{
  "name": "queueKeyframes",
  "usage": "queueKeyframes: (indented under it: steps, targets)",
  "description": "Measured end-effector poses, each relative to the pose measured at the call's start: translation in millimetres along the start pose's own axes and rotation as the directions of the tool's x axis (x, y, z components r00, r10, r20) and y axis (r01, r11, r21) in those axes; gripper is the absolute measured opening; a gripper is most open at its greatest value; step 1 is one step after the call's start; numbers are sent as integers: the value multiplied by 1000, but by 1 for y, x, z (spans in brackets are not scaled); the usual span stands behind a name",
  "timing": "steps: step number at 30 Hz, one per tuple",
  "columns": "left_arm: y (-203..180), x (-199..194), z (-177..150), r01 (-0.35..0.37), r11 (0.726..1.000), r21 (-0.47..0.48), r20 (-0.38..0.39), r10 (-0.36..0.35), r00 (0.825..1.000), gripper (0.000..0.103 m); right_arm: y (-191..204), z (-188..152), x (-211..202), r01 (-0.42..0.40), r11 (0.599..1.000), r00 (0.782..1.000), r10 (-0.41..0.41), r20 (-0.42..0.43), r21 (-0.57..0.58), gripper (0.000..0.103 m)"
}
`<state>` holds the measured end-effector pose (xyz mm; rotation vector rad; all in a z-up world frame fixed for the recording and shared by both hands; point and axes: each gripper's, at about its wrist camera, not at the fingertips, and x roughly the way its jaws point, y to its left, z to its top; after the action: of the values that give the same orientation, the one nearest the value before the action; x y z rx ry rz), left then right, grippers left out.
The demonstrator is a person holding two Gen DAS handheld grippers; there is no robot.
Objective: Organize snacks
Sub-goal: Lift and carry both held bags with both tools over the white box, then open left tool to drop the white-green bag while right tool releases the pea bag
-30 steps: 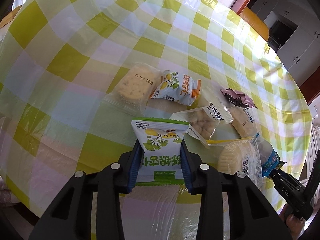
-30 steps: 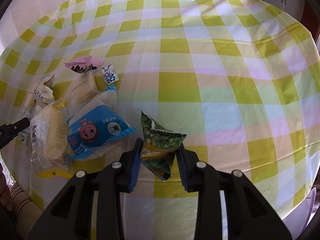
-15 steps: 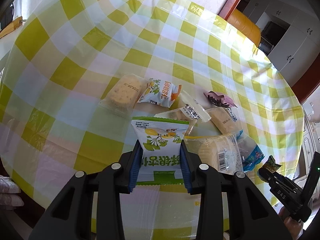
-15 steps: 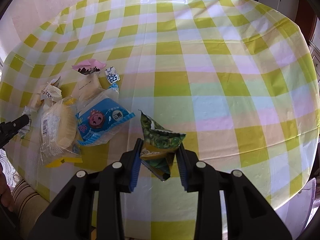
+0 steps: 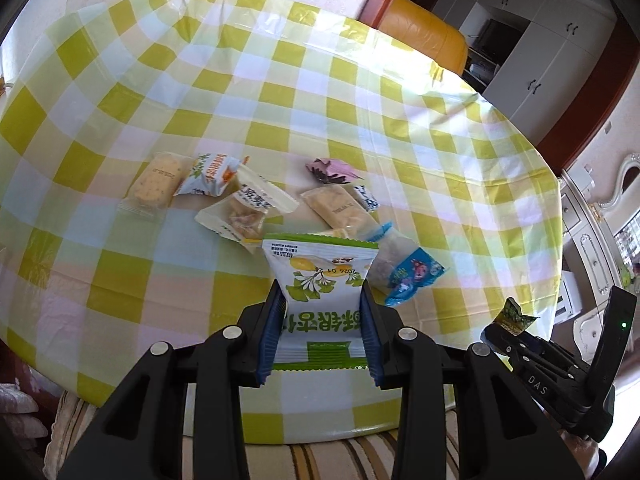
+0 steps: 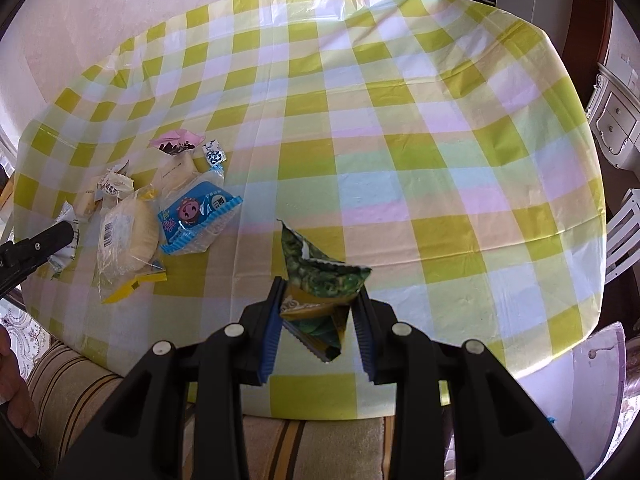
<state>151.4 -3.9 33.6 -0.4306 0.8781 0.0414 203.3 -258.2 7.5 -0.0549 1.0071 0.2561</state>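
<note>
My left gripper is shut on a white and green snack packet, held above the near edge of the checked table. My right gripper is shut on a dark green crumpled packet, also lifted near the table's front edge; it also shows in the left wrist view. A loose pile of snacks lies on the cloth: a cracker pack, a pink packet, a blue packet and a round cake pack.
The round table has a yellow-green checked cloth. A striped cushion lies under the front edge. An orange chair stands at the far side, cabinets beyond it. White furniture is to the right.
Both grippers have pulled back and up from the table with their packets still held. The snack pile now looks farther away, and the table's near edge and the striped cushion have come into view.
</note>
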Motion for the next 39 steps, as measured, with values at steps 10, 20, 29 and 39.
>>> queueKeyframes:
  steps: [10, 20, 29, 39]
  targets:
    - [-80, 8, -22, 124, 982, 141, -72, -115, 991, 35, -43, -21, -28, 40, 997, 999, -41, 19, 68, 33]
    - [-150, 30, -51, 231, 939, 253, -187, -186, 965, 35, -102, -49, -39, 110, 981, 994, -112, -1, 162, 33]
    - [-218, 54, -82, 333, 876, 348, -308, -228, 923, 35, -162, -75, -45, 178, 950, 984, -177, -28, 257, 33]
    - [-277, 85, -117, 437, 813, 386, -464, -239, 853, 35, -219, -98, -45, 239, 907, 971, -233, -59, 346, 33]
